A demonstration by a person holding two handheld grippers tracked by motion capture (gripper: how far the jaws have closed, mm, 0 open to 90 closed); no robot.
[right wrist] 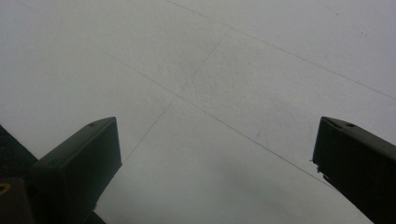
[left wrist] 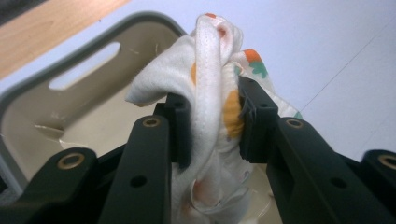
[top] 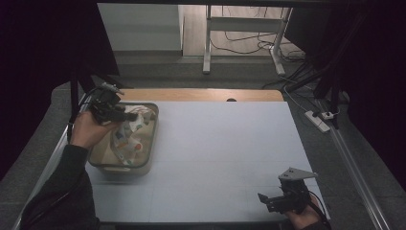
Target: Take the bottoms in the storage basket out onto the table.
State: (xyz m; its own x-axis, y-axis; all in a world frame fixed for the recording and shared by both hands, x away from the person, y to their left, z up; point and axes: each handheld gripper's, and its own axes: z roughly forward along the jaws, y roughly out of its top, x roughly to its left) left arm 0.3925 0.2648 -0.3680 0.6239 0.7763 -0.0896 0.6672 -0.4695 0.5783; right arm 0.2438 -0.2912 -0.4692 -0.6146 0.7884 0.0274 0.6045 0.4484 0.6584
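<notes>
Over bin point(top: 143, 165), left gripper point(left wrist: 212, 123) pinches cloth point(left wrist: 210, 60).

Looks like a lab or test room, not anyone's home. The work table point(top: 215, 158) is a plain pale mat over wood, well ahead of the right gripper's point(top: 280, 199) jaws, with dark curtains point(top: 43, 43) hung on both sides. Beyond it there's a bare desk frame point(top: 242, 28) with loose cables point(top: 249, 45) on the floor, and a power strip point(top: 318, 120) lying off to the right.
</notes>
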